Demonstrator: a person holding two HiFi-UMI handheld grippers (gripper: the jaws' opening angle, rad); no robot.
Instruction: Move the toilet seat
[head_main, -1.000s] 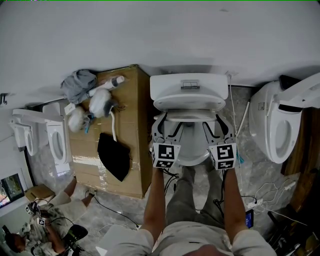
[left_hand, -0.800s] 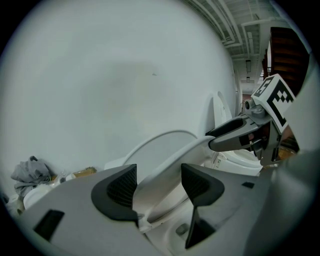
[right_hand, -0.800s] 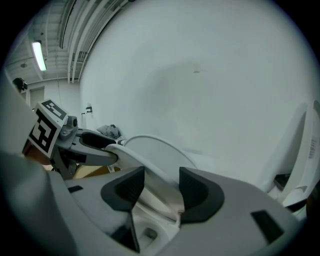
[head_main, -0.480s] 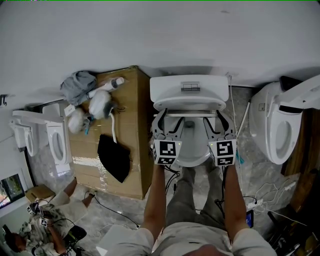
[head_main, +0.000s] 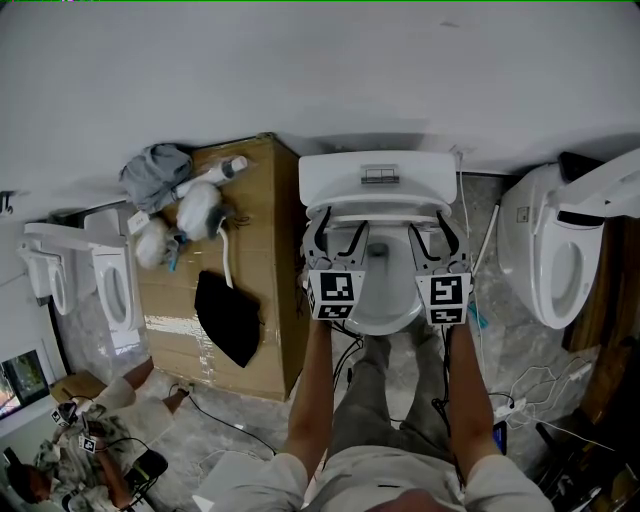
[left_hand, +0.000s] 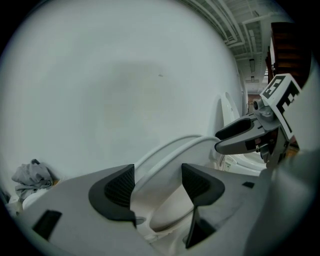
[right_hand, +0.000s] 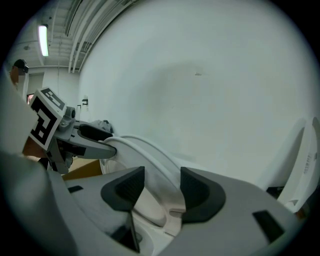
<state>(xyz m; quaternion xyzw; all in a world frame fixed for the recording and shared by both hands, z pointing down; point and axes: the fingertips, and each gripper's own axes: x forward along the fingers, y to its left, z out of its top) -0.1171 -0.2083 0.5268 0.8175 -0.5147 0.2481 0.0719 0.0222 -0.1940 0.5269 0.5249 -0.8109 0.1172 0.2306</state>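
Observation:
The white toilet seat (head_main: 380, 219) stands raised, nearly upright in front of the tank (head_main: 378, 178), above the open bowl (head_main: 385, 300). My left gripper (head_main: 340, 226) is shut on the seat's left side and my right gripper (head_main: 432, 228) on its right side. In the left gripper view the seat's rim (left_hand: 175, 155) fills the gap of the left gripper (left_hand: 159, 182), and the right gripper (left_hand: 245, 137) shows on the far side. In the right gripper view the rim (right_hand: 150, 155) sits between the pads of the right gripper (right_hand: 159, 187), with the left gripper (right_hand: 92, 140) across the seat.
A cardboard box (head_main: 265, 330) stands left of the toilet, bearing a black cloth (head_main: 228, 312), a grey cloth (head_main: 158, 170) and white bottles. Another toilet (head_main: 555, 250) is at the right, spare seats (head_main: 85, 275) at the left. Cables (head_main: 520, 390) lie on the floor. A person (head_main: 90, 440) sits at the lower left.
Both grippers have moved toward the tank with the seat between them. The seat has swung from tilted to nearly upright.

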